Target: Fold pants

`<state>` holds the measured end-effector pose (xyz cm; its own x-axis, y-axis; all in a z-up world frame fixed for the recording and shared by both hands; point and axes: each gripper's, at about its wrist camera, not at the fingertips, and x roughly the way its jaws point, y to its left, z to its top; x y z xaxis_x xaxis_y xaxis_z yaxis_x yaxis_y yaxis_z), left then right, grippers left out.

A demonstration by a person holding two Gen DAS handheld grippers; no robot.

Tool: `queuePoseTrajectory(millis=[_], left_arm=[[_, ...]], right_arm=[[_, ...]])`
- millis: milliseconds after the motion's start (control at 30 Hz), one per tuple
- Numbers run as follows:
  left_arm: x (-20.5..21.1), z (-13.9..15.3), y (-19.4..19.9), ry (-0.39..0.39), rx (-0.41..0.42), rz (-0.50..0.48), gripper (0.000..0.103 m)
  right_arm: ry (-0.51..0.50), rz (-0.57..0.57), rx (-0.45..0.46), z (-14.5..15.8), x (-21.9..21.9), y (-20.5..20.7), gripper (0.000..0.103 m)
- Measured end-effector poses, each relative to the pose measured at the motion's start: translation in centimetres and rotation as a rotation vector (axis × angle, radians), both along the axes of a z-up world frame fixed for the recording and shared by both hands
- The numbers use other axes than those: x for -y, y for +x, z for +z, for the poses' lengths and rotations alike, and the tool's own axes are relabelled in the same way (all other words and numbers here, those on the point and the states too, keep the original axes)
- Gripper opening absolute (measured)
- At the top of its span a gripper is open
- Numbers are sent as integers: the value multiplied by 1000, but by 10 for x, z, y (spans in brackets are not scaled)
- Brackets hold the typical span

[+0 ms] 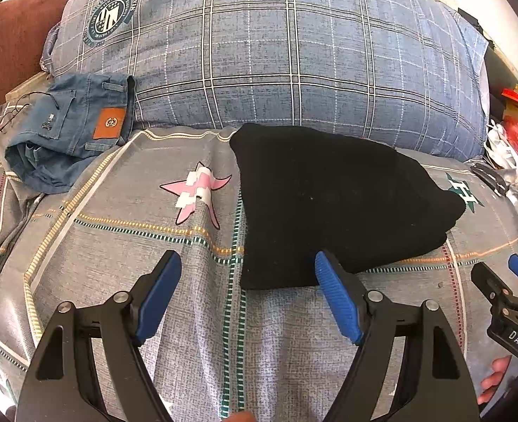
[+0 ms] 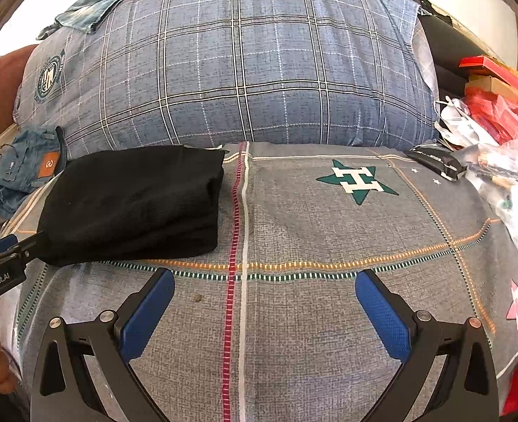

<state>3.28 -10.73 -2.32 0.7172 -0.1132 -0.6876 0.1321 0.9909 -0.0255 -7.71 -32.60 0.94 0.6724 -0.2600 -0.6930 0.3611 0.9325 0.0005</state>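
Right wrist view: grey patterned bedsheet (image 2: 311, 232) bears folded black pants (image 2: 132, 204) against a plaid pillow (image 2: 241, 70); both grippers gape empty.

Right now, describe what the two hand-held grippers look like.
Both match: the left hand-held gripper and right hand-held gripper have black angular frames with triangular cut-outs, silver round pivot pins, and ribbed blue pads. Their bodies carry white lettering: "GenRobot.AI" on the left, "DAS" on the right.
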Motion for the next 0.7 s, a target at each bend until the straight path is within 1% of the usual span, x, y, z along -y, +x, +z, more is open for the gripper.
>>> queuePoseTrajectory(millis=[267, 333, 433, 500, 700], left_arm=[[7, 4, -7, -11, 5, -50, 79], [7, 6, -9, -24, 16, -59, 79], [7, 12, -15, -39, 54, -61, 79], [10, 15, -18, -34, 66, -69, 83], [11, 13, -14, -26, 47, -66, 84]], right_arm=[[-9, -5, 2, 1, 0, 0, 103], [-11, -8, 4, 1, 0, -1, 103], [-10, -12, 7, 1, 2, -1, 103], [-10, -14, 9, 1, 3, -2, 103], [-12, -22, 5, 1, 4, -2, 103]])
